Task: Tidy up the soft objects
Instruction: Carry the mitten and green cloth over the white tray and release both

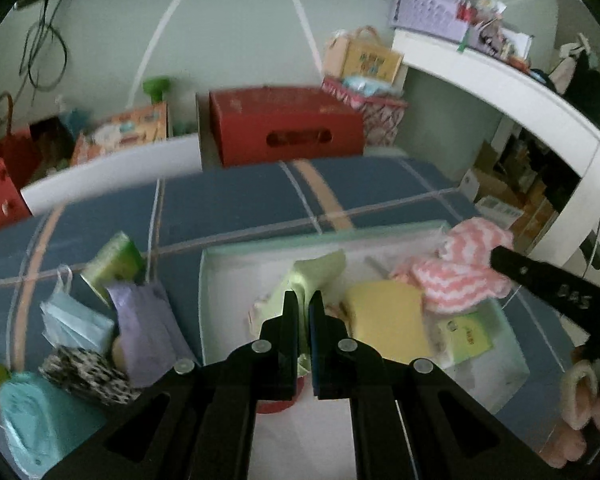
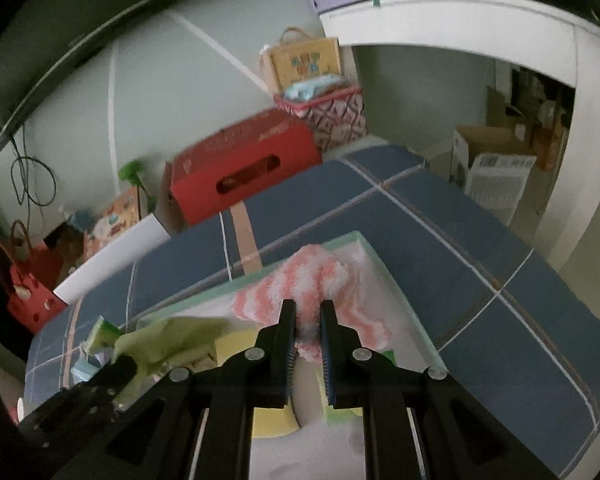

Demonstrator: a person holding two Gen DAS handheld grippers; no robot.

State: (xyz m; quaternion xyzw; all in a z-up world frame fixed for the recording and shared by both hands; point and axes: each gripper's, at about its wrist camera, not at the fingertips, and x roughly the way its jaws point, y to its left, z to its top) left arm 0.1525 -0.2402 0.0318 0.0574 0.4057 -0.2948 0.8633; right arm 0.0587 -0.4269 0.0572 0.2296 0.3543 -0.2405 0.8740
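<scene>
Item 1, our left gripper (image 1: 304, 300): black 2-finger tool, jaws pressed together on a pale green soft cloth (image 1: 320, 272), which hangs from the pinch over the white shallow tray with a mint-green rim (image 1: 332, 235) on the blue checked bedcover (image 1: 228, 196). Item 2, our right gripper (image 2: 307, 309): same make, jaws pinching a pink-and-white striped fluffy knit (image 2: 320, 276) at the tray's far corner. Item 3, tray contents: a yellow flat sponge-like pad (image 1: 384, 316) and a small yellow-green packet (image 1: 466, 336), both lying just beside the held pieces. Item 4, left of the tray and apart from it: a light blue face mask (image 1: 74, 320), a lilac pleated mask (image 1: 146, 320), a green tissue pack (image 1: 114, 260), a black-and-white patterned fabric band (image 1: 82, 376) and a teal soft piece (image 1: 32, 416). Item 5, right of the tray, at the picture's edge: a cream and pink fuzzy item (image 1: 580, 392). Risks, in our judgement: the green cloth is caught by a thin fold, so it could slip free and fall in a heap on the yellow pad; the knit's loose pile may snag on the ridged pads and drag out again on release; both tools work close together over 1 tray, so they could knock each other or shove the packet over the rim; both views are blurred, so our placement may land off target
</scene>
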